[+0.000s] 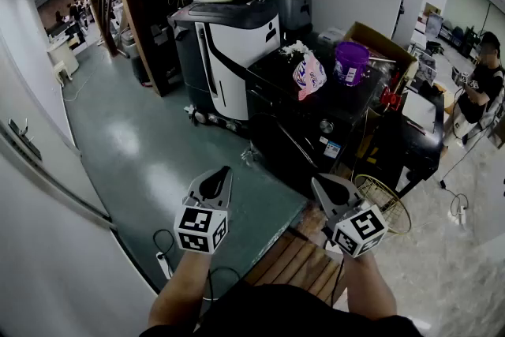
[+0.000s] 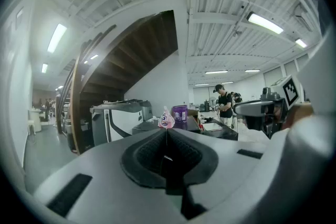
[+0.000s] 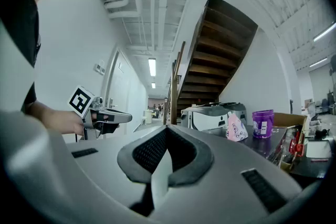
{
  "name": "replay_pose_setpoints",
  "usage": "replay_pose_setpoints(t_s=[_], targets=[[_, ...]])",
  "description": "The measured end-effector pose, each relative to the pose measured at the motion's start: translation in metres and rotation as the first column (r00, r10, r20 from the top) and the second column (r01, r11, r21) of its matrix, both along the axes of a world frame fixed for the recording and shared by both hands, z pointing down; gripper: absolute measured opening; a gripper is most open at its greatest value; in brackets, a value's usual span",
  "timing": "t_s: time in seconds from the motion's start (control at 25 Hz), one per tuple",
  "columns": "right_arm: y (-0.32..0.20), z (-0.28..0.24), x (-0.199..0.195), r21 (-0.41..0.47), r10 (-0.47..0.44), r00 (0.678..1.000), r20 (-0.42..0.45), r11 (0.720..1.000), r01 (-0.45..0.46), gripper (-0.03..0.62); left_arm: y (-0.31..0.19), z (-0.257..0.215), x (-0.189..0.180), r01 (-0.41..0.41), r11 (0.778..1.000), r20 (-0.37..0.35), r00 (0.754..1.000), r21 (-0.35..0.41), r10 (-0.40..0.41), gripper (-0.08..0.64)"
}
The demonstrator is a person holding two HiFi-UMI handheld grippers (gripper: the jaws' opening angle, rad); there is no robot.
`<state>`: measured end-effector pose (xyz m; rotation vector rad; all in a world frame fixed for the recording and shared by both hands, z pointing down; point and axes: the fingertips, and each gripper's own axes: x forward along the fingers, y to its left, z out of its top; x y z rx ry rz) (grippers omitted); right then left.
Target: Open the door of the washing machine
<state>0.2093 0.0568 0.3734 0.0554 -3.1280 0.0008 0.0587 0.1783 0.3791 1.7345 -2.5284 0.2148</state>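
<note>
The washing machine (image 1: 308, 130) is a low black box with a round knob on its front, standing in the middle of the head view. I cannot make out its door from here. My left gripper (image 1: 215, 184) and right gripper (image 1: 327, 189) are held side by side near me, well short of the machine. Both are shut with nothing between the jaws. In the left gripper view the closed left gripper (image 2: 167, 131) points towards the machine's top (image 2: 210, 131). In the right gripper view the closed right gripper (image 3: 167, 129) points the same way, with the left gripper (image 3: 113, 115) beside it.
A pink bag (image 1: 309, 76) and a purple bucket (image 1: 351, 61) stand on the machine. Behind it is a big white-and-black device (image 1: 229, 51) and a cardboard box (image 1: 379, 43). A wire basket (image 1: 387, 201) and wooden slats (image 1: 296, 260) lie near me. A person (image 1: 481, 83) stands at right.
</note>
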Motion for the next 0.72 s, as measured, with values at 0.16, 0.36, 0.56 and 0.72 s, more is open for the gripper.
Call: replay_pose_setpoints(t_s=[0.16,0.36,0.56,0.72], targets=[[-0.014,-0.009,-0.005,0.065,0.016,1.000,0.006,0.998,-0.017,0.015,-0.012,-0.011,-0.007,-0.006,0.999,0.099,0.995,-0.035,0.010,0.020],[-0.014,-0.039,-0.007,0.111,-0.006,0.998,0.063,0.994,-0.001,0.015,-0.007,-0.026,-0.021,0.062,0.998,0.056,0.996,0.033,-0.064,0.020],[-0.006,-0.035,-0.007,0.085,-0.013,0.998,0.057,0.996,0.008,0.015,-0.001,-0.020,-0.012,0.066,0.996,0.010,0.998,0.068,-0.067,0.020],[0.005,-0.023,-0.009,0.047,-0.044,0.999,0.019,0.998,0.043,0.015,0.000,-0.017,-0.007,0.052,0.996,0.003,0.999,0.073,-0.053,0.021]])
